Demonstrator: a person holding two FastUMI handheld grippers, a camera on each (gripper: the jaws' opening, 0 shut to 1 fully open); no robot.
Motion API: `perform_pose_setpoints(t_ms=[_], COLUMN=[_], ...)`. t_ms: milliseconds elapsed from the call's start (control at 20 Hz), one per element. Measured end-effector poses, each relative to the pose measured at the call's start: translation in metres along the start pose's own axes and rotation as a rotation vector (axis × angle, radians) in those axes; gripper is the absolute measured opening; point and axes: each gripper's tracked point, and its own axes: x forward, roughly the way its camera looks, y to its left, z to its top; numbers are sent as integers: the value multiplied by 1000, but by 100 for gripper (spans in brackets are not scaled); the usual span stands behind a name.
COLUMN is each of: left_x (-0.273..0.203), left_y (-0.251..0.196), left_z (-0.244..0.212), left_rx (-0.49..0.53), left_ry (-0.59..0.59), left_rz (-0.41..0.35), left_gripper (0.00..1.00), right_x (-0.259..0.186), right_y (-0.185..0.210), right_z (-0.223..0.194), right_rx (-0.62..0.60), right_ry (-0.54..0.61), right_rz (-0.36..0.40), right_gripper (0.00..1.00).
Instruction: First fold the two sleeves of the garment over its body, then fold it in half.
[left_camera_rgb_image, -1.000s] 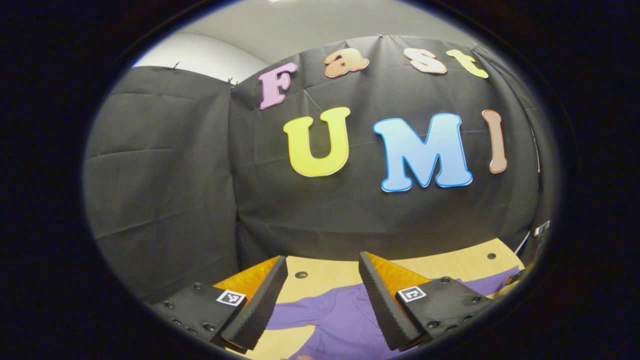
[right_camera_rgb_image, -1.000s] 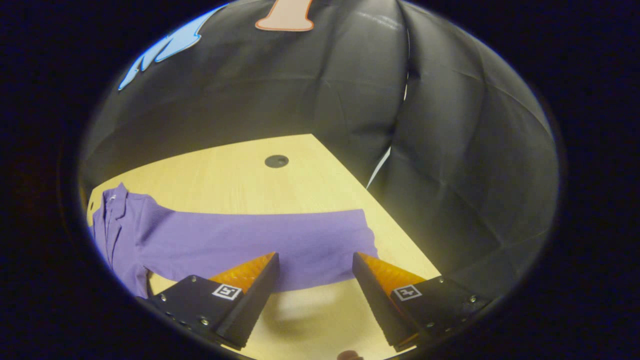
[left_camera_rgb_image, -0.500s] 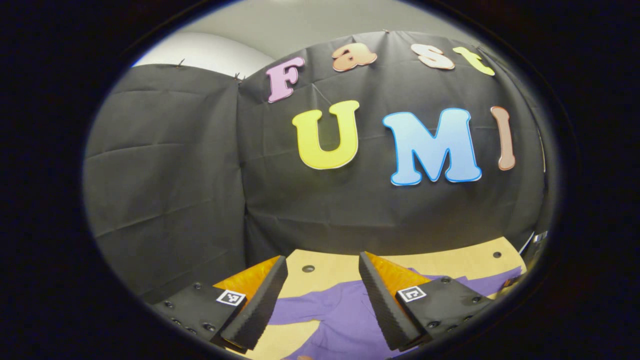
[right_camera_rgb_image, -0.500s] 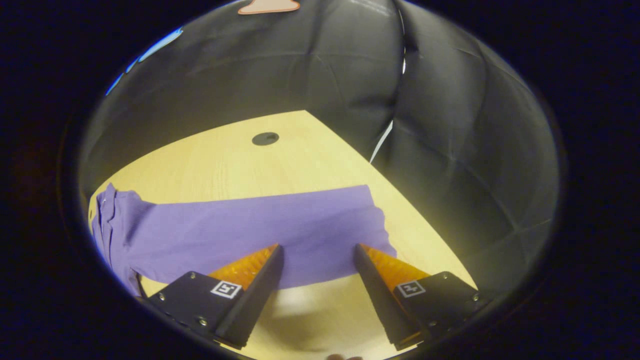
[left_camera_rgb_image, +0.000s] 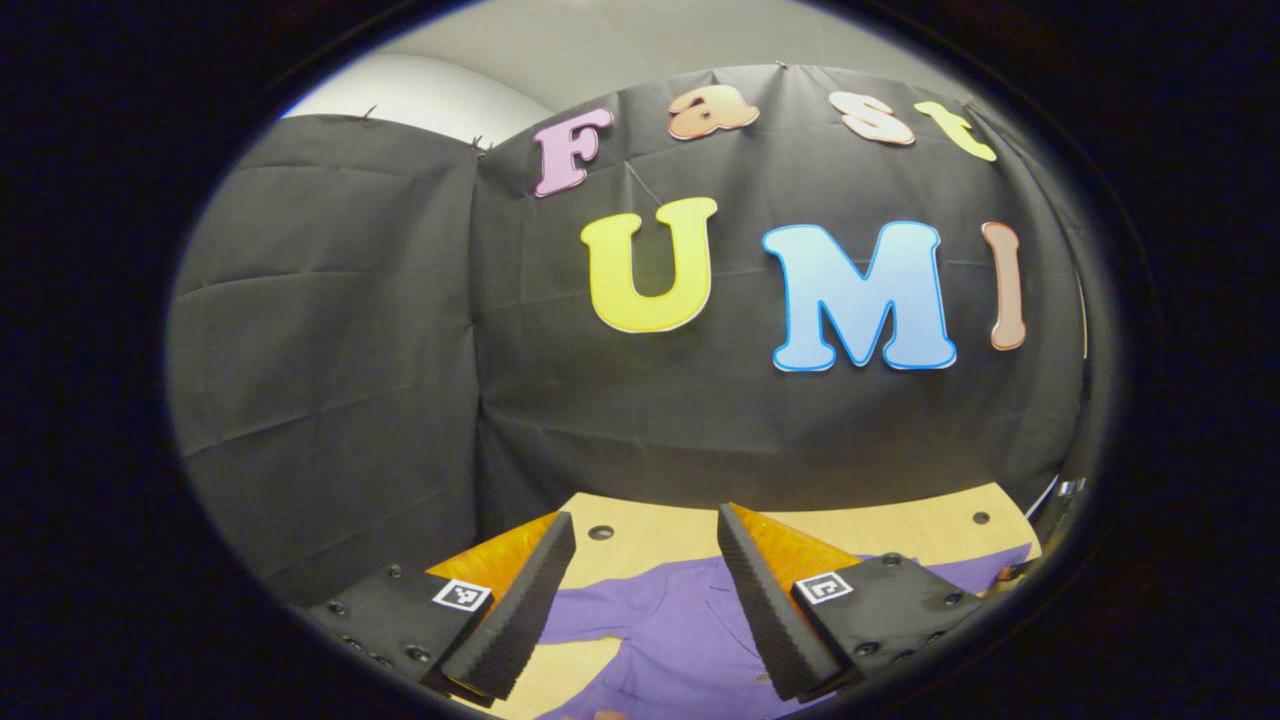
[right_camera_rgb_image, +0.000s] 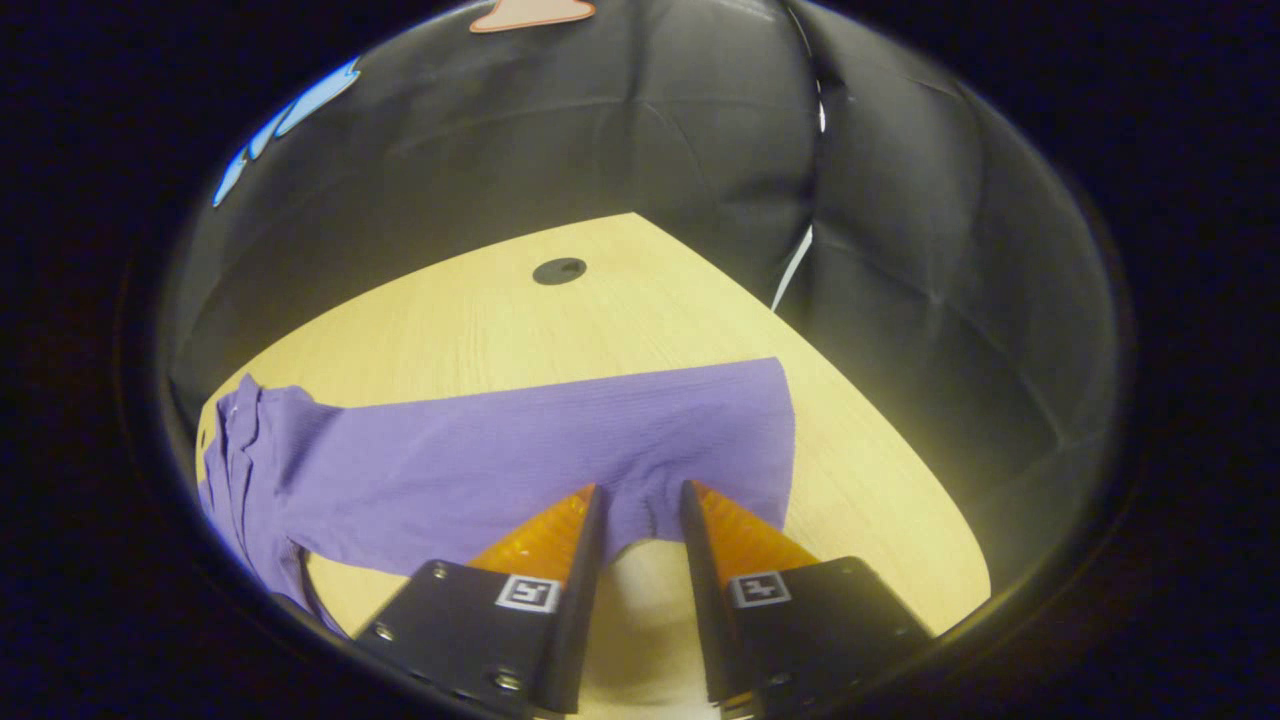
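The purple garment lies flat on the pale wooden surface, its collar end toward the left of the right gripper view and one long sleeve stretched out toward the surface's corner. The right claw has its fingers drawn narrow over the near edge of that sleeve, close to the cuff; a small bunch of cloth sits between the tips, though whether both pads actually press on it cannot be told.

In the left gripper view the left claw stands wide and holds nothing, well above the garment's body, which spreads beneath it with the collar area between the fingers.

The step in hand appears to be the first sleeve fold. To do it well, the right claw should pinch only the sleeve's layers, not drag the surface, then lift just enough to clear the fabric and carry the cuff across toward the body so the crease falls at the shoulder line. A low, steady arc would likely keep the sleeve from twisting. The left claw could press the body near the shoulder to stop the whole garment sliding.

Small square black-and-white markers sit on the claw bodies; they carry patterns, not readable words. No brand or label is legible on the garment.
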Motion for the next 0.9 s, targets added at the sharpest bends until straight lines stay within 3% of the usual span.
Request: perform_pose_setpoints(t_ms=[50, 450, 650, 900], left_x=[-1, -8, -12, -21], left_y=[2, 19, 31, 54], left_z=[0, -1, -3, -10], left_rx=[4, 2, -4, -9], left_ry=[0, -2, -4, -9], left_rz=[2, 16, 20, 29], left_gripper=[95, 95, 96, 96], right_x=[-3, -7, -26, -58], right_y=[2, 8, 15, 25], right_z=[-2, 8, 38, 61], right_rx=[20, 138, 178, 125], right_ry=[7, 47, 10, -26], right_rz=[-7, 12, 81, 203], right_gripper=[5, 5, 4, 4])
